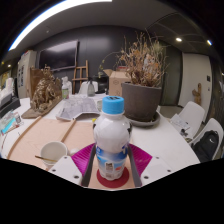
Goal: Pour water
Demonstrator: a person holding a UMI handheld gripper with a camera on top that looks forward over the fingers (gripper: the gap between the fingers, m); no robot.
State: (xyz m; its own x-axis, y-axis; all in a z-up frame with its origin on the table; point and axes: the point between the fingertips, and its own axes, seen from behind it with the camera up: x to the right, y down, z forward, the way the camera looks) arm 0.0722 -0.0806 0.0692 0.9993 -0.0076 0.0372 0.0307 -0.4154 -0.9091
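gripper (112,168): jaws closed on bottle, pink pads at both its sides | bottle (111,140): white, blue cap, upright | cup (53,152): left of bottle on table (170,140) | potted plant (142,75): behind bottle

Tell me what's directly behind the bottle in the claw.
Behind the bottle, the dark pot of a dried plant stands on a saucer farther back on the table. The tabletop right behind the bottle is covered by it.
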